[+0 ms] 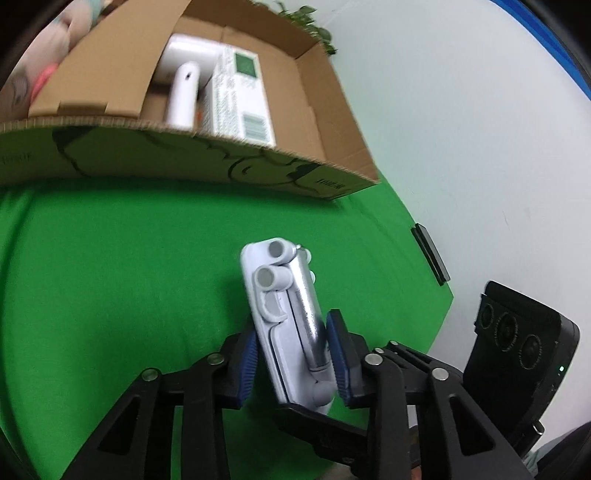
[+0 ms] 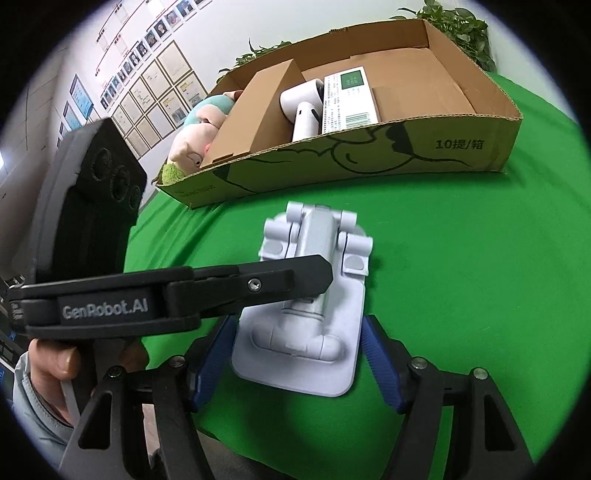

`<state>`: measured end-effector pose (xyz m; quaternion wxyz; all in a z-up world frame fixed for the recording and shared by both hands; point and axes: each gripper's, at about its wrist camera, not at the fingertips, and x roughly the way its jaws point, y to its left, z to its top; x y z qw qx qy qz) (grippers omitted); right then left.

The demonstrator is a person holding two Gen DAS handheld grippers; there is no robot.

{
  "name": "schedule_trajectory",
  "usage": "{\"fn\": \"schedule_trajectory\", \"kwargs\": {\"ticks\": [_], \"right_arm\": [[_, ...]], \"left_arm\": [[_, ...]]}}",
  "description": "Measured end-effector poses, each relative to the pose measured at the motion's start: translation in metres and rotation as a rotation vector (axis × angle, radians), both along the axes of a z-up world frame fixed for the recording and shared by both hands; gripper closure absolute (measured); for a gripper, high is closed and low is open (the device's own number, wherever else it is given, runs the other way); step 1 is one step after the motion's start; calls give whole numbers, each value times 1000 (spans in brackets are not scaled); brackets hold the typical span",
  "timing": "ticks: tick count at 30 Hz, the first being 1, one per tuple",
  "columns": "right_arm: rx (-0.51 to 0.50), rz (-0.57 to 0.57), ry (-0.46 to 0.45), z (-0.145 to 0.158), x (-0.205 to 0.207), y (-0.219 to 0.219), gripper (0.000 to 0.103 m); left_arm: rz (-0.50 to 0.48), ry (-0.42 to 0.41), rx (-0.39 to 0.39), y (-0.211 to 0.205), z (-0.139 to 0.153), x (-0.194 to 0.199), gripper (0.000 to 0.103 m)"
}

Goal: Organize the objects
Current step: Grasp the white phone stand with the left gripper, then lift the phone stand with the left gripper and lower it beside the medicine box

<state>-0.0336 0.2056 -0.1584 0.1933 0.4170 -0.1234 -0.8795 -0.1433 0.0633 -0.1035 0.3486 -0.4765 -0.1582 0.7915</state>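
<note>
A grey-white plastic device with a silver cylinder (image 1: 288, 314) is clamped between the blue pads of my left gripper (image 1: 295, 363), lifted above the green cloth. In the right wrist view the same device (image 2: 314, 310) lies between the spread fingers of my right gripper (image 2: 301, 365), which is open and not touching it. The left gripper's black finger (image 2: 258, 284) crosses the device from the left. The cardboard box (image 2: 476, 147) stands behind, holding a white hair dryer (image 2: 304, 110), a white-green carton (image 2: 349, 99) and a plush toy (image 2: 195, 133).
The green cloth (image 1: 110, 277) covers the table. The box front wall (image 1: 184, 155) is close ahead of the left gripper. A brown inner flap (image 2: 255, 110) divides the box. The white wall (image 1: 480, 147) is to the right. Plants (image 2: 458, 22) stand behind the box.
</note>
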Motion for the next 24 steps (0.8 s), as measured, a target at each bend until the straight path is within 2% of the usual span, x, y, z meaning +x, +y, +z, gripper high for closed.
{"fn": "schedule_trajectory", "kwargs": {"ticks": [7, 19, 24], "right_arm": [[-39, -26, 100, 25, 3, 9, 38], [4, -80, 390, 126, -21, 33, 39], [12, -94, 457, 161, -42, 46, 39]], "left_arm": [[-58, 137, -31, 12, 47, 8, 79], [-124, 407, -10, 59, 169, -19, 80], [-138, 470, -1, 77, 216, -45, 80]]}}
